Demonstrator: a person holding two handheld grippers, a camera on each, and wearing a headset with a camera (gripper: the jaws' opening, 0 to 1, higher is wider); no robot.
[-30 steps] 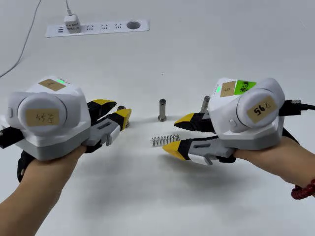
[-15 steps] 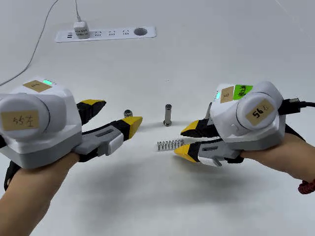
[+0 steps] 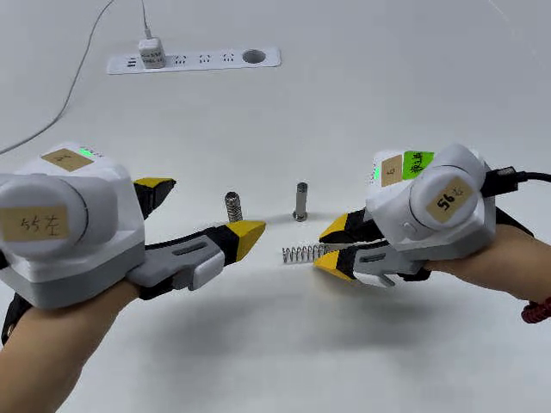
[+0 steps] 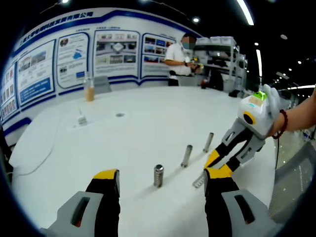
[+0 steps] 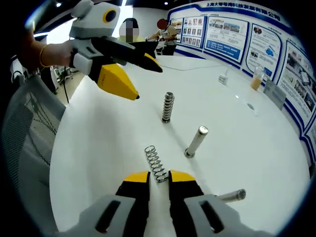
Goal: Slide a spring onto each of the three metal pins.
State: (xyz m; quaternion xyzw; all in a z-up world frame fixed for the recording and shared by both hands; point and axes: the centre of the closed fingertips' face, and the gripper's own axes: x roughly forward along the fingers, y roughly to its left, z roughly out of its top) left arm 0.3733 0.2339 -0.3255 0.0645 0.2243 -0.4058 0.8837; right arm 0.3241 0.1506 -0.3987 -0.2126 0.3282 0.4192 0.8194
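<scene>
**A:** What are your tools doing?

**B:** My left tool [image 3: 205, 206] is open wide and holds nothing. My right tool [image 3: 331, 244] is pinched on one end of the loose spring [image 3: 301, 254]. The spring sticks out toward 9 o'clock, low over the counter [image 3: 275, 344].

**A:** Which step is this?

**B:** The second pin, I think. The middle pin [image 3: 300, 200] is bare, at 11 o'clock from my right tool. Next I must tip the spring up, line its hole over the pin top, and push it down.

**A:** How many things?

**B:** Three pins and two springs. The left pin [image 3: 232, 205], at 10 o'clock, wears the other spring. The right pin [image 4: 209, 142] is bare.
</scene>
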